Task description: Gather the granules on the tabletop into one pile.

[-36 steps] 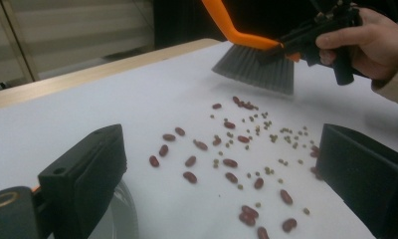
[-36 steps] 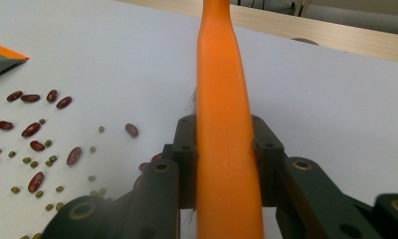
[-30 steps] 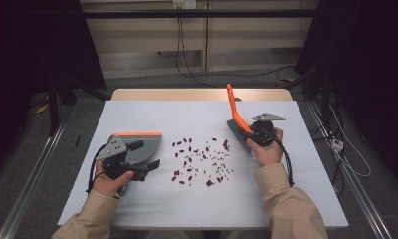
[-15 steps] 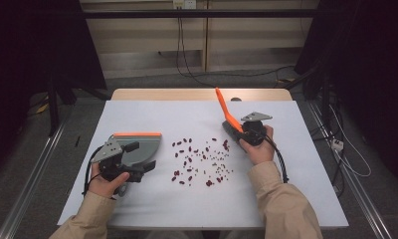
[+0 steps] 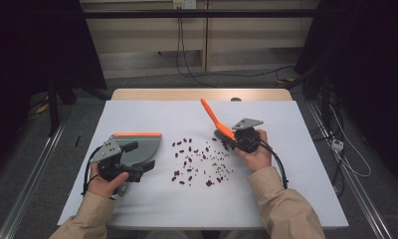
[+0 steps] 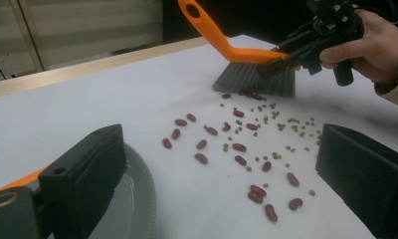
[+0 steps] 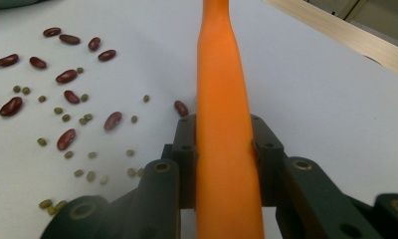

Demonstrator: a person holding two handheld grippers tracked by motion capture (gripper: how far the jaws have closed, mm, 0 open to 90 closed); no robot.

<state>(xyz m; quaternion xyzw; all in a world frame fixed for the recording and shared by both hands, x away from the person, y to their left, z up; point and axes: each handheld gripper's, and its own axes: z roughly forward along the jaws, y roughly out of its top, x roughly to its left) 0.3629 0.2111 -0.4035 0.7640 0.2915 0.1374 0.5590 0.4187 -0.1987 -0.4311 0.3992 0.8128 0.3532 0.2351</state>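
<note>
Red kidney beans and small green beans (image 5: 199,162) lie scattered mid-table on the white sheet (image 5: 296,194). My right gripper (image 5: 228,135) is shut on the orange handle of a hand brush (image 7: 222,74). The brush's grey bristles (image 6: 251,79) rest on the sheet at the far right edge of the scatter, touching a few beans. My left gripper (image 5: 140,158) is open at the left, and the beans (image 6: 237,147) show between its wide-apart jaws. A grey dustpan (image 5: 142,145) with an orange back edge lies flat under its left jaw, the rim (image 6: 140,194) facing the beans.
A bare wooden strip (image 5: 197,94) runs along the table's far edge. Cables (image 5: 351,164) trail over the floor at the right, and metal rails run along both sides of the table.
My right hand has carried the brush left and down, from above the table's right part to the edge of the bean scatter. The left gripper and dustpan have barely moved.
</note>
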